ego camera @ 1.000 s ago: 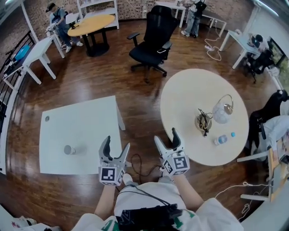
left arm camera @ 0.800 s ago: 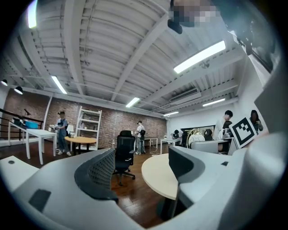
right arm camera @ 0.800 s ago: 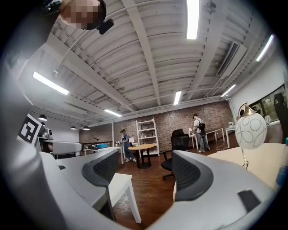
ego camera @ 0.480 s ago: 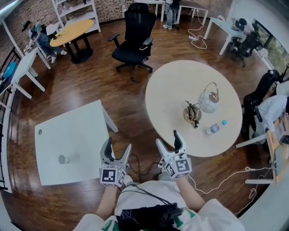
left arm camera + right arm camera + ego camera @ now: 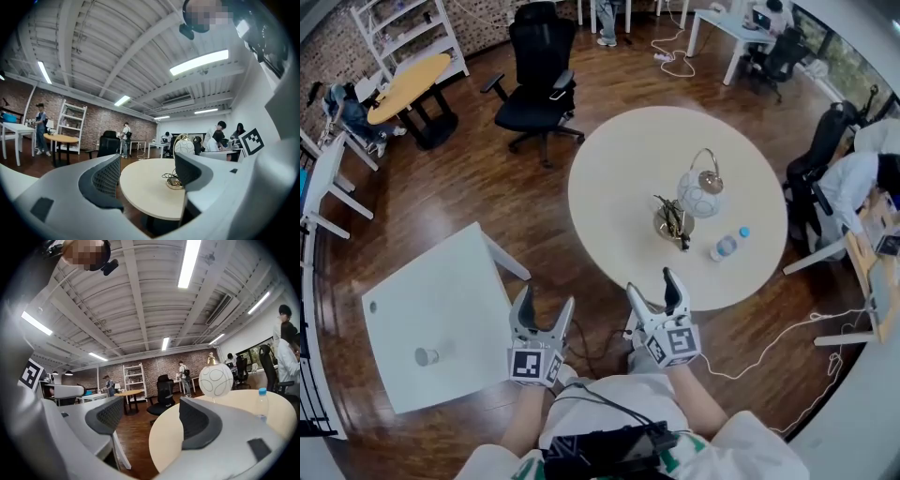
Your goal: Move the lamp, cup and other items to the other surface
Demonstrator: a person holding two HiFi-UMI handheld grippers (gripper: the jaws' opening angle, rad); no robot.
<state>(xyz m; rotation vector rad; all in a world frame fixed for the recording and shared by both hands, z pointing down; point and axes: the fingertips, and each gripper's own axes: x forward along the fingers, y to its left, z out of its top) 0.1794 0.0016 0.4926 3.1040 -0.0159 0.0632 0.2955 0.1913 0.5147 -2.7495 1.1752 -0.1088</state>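
On the round cream table (image 5: 619,178) stand a white globe lamp (image 5: 700,192) with a gold arc, a gold dish (image 5: 672,222) with dark twigs and a small water bottle (image 5: 724,247). A small grey cup (image 5: 425,356) stands on the white square table (image 5: 441,291) at the left. Both grippers are held level just short of the round table's near edge. My left gripper (image 5: 545,302) is open and empty, and so is my right gripper (image 5: 652,286). The left gripper view shows the lamp (image 5: 183,146) and dish (image 5: 175,183) between open jaws. The right gripper view shows the lamp (image 5: 216,379) and bottle (image 5: 261,403).
A black office chair (image 5: 534,75) stands on the wood floor beyond the round table. Cables lie on the floor near my feet (image 5: 591,342). A person sits at a desk at the right (image 5: 862,178). Shelving and a yellow round table (image 5: 408,80) are at the far left.
The whole view has swung: the round table has slid left and nearer in the head view, and the white table has dropped toward the lower left. Both grippers stay open and empty.
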